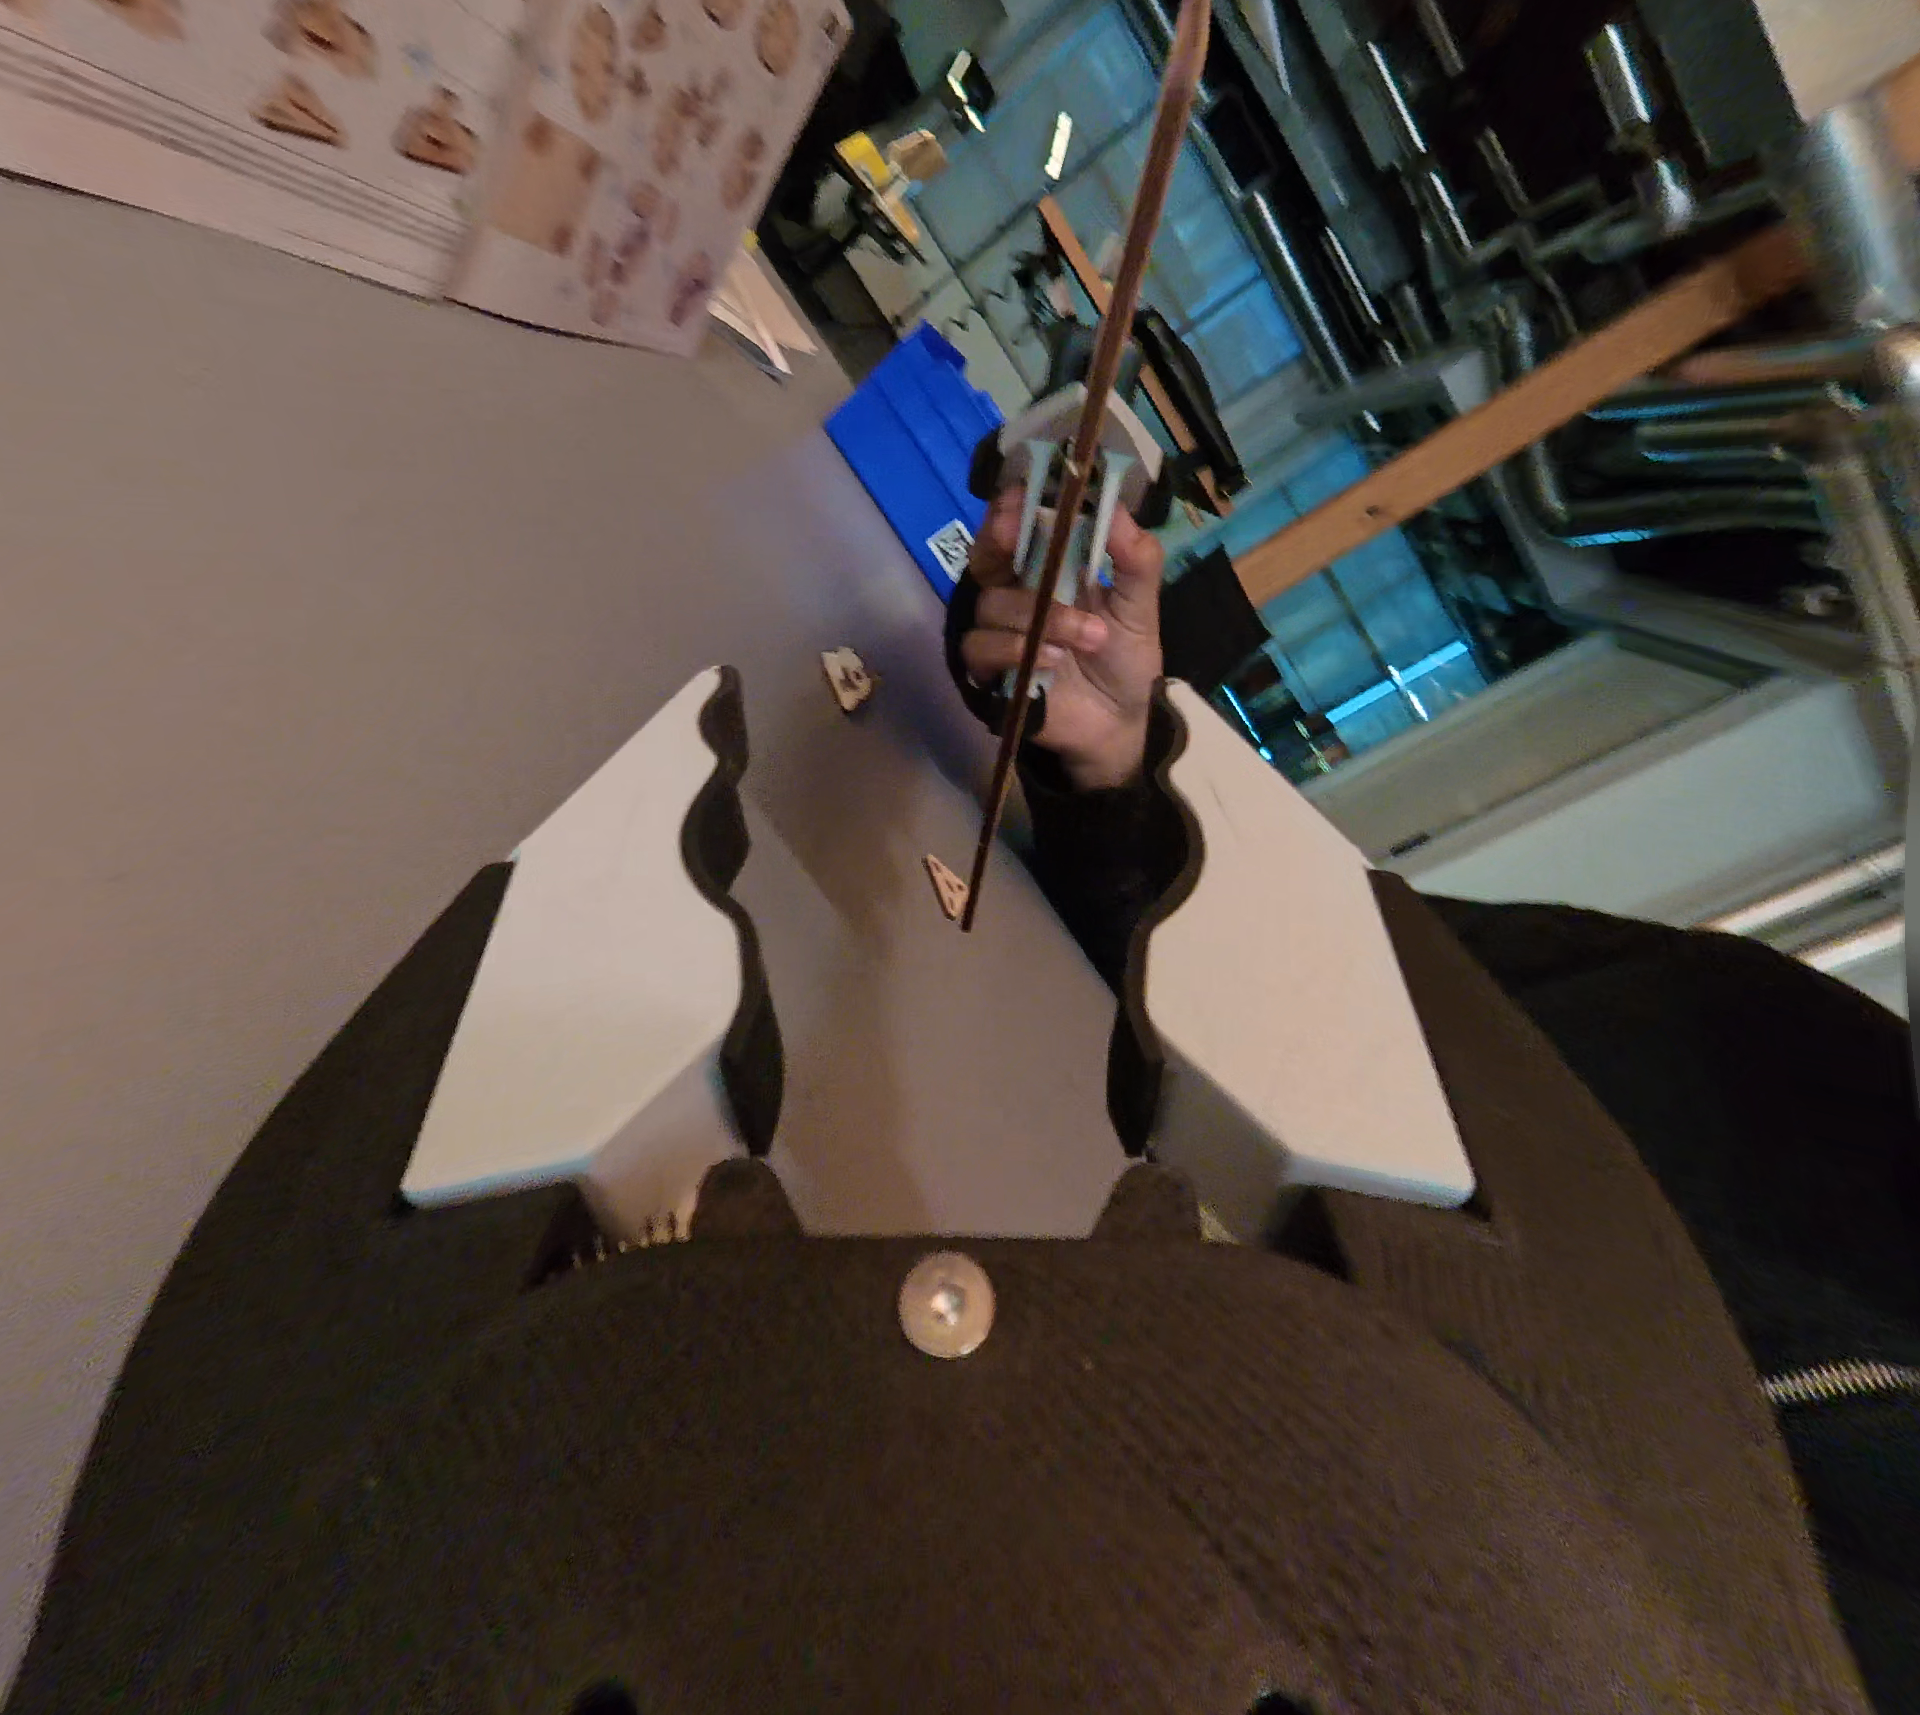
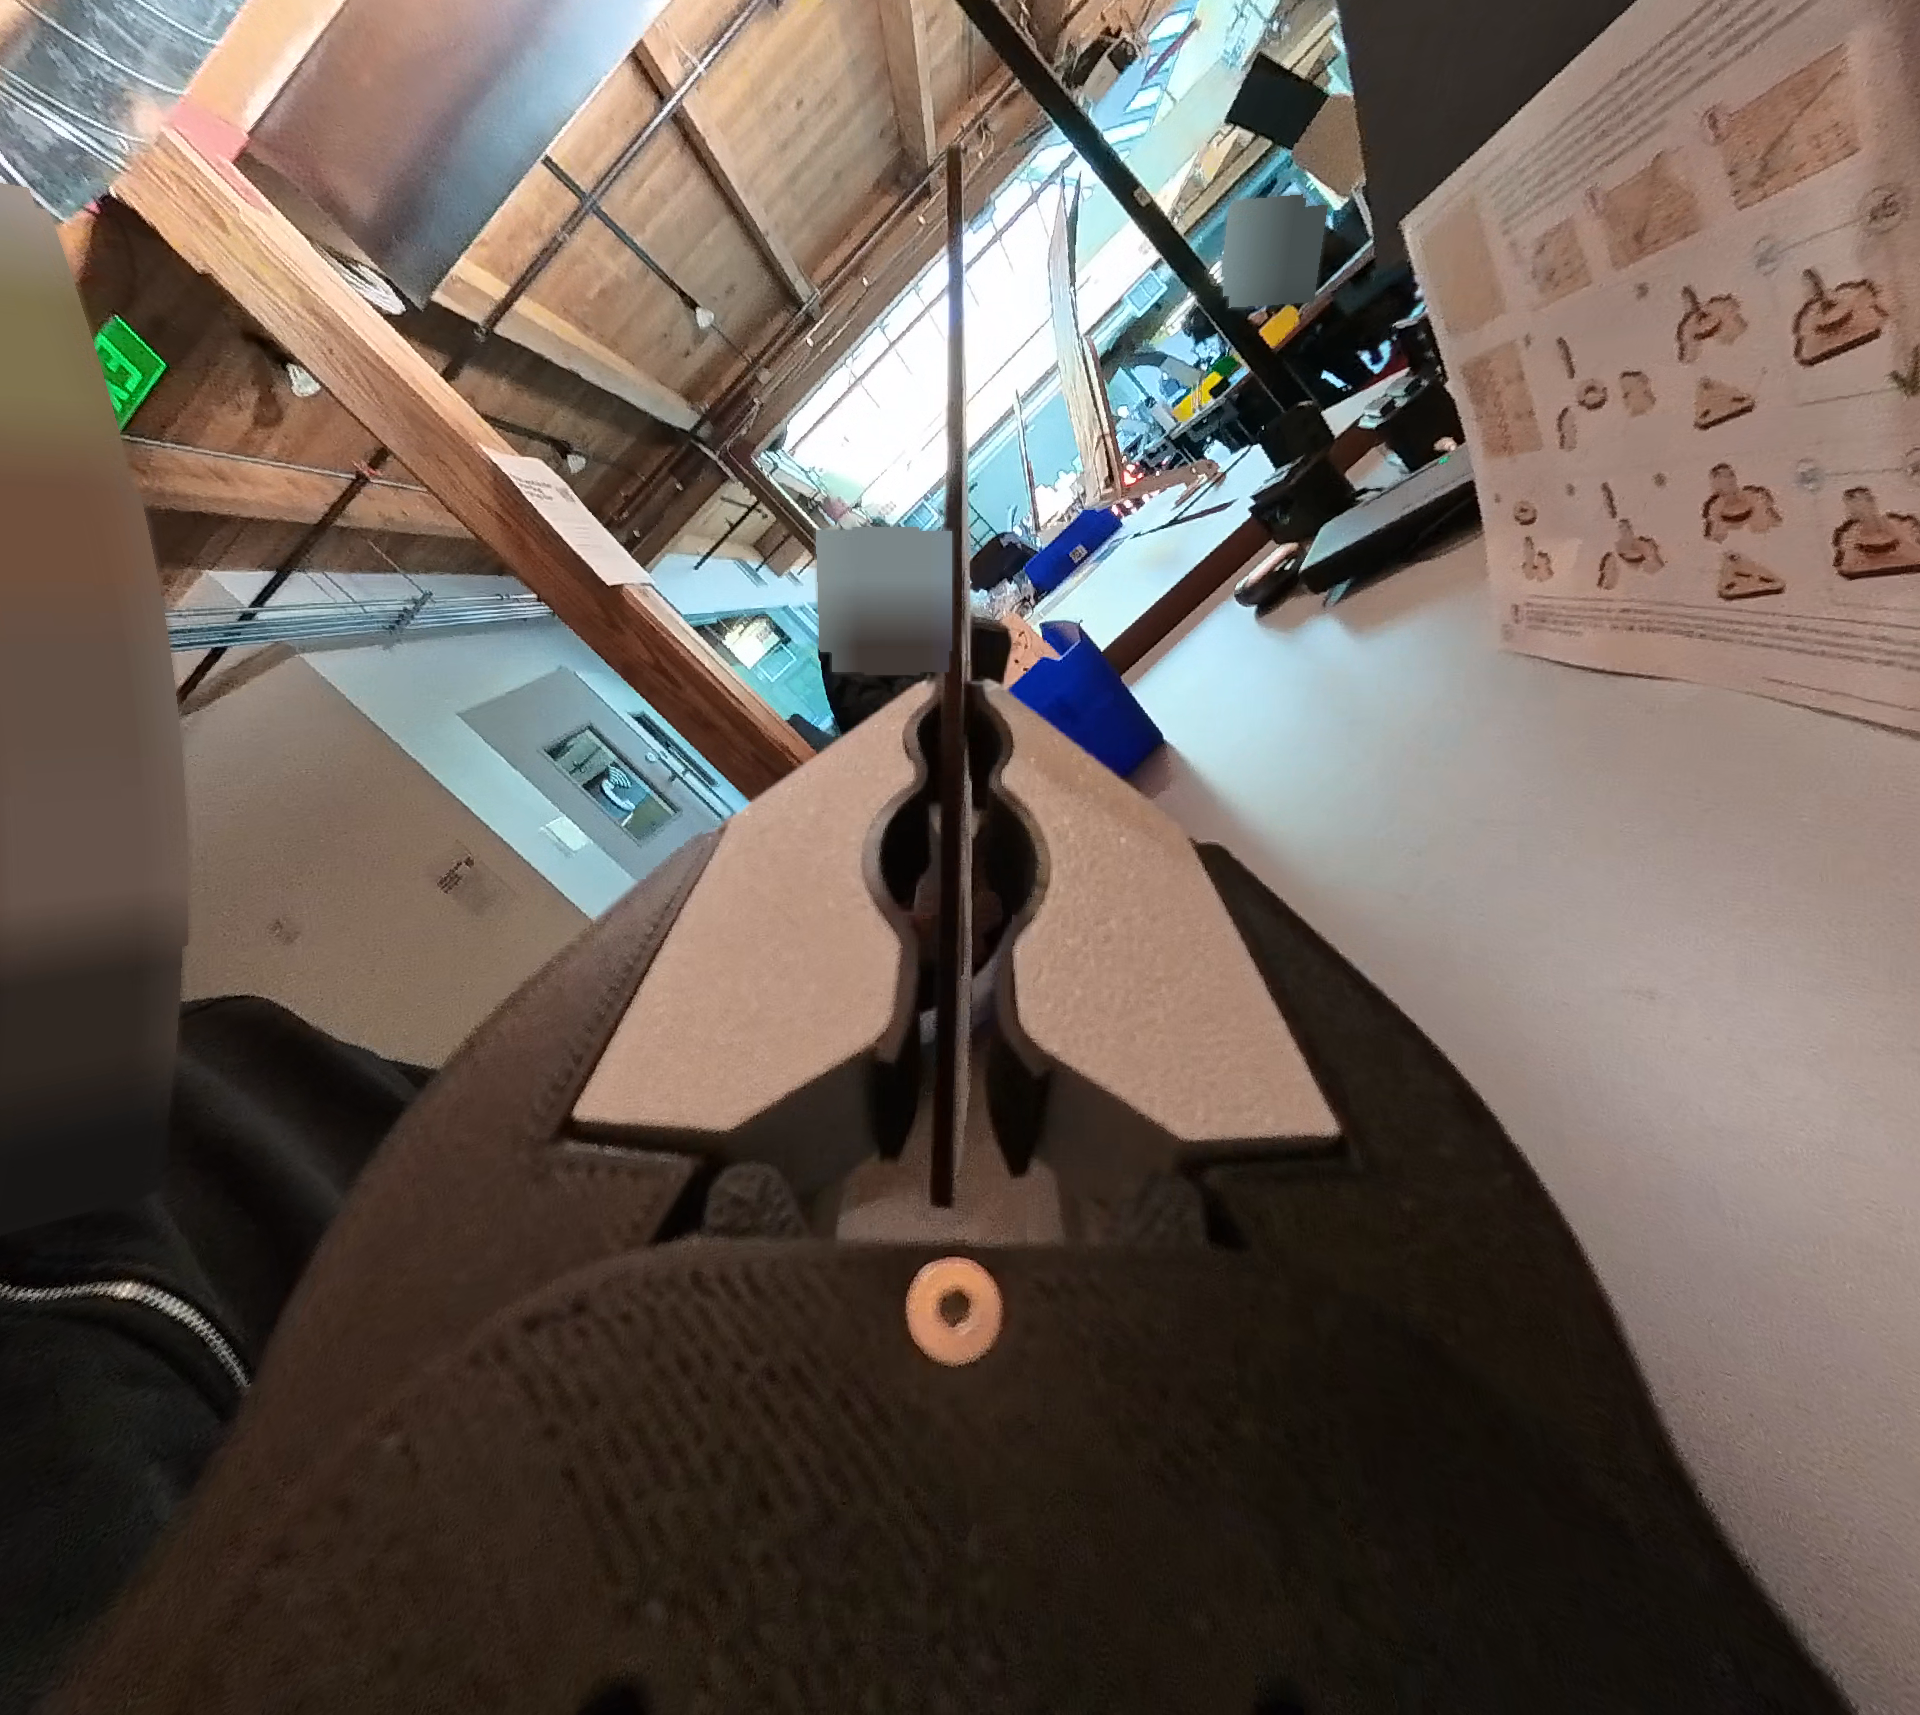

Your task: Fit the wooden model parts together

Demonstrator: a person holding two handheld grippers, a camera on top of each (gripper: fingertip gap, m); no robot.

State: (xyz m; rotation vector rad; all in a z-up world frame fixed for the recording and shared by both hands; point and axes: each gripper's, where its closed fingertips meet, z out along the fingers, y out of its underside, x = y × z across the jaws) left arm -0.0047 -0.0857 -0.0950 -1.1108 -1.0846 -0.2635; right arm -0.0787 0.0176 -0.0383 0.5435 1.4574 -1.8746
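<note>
Right wrist view, thin board [image 2: 954, 439] edge-on, faces unseen

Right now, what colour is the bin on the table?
Blue bin; the left wrist view shows it best.

Bare grey worktop [image 1: 312, 626] left of the open left claw [image 1: 940, 699], thin wooden sheet [image 1: 1101, 377] edge-on crossing ahead, two small wooden pieces [image 1: 850, 678] nearby, blue bin [image 1: 914, 439] and paper stack [image 1: 260, 55] beyond.

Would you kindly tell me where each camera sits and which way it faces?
Left wrist view: on the open left gripper, facing the grey table, the right gripper and its hand.
Right wrist view: on that gripper, tilted toward the ceiling; dark sleeve.
Shared: the thin dark wooden sheet it clamps, blue bin.
</note>
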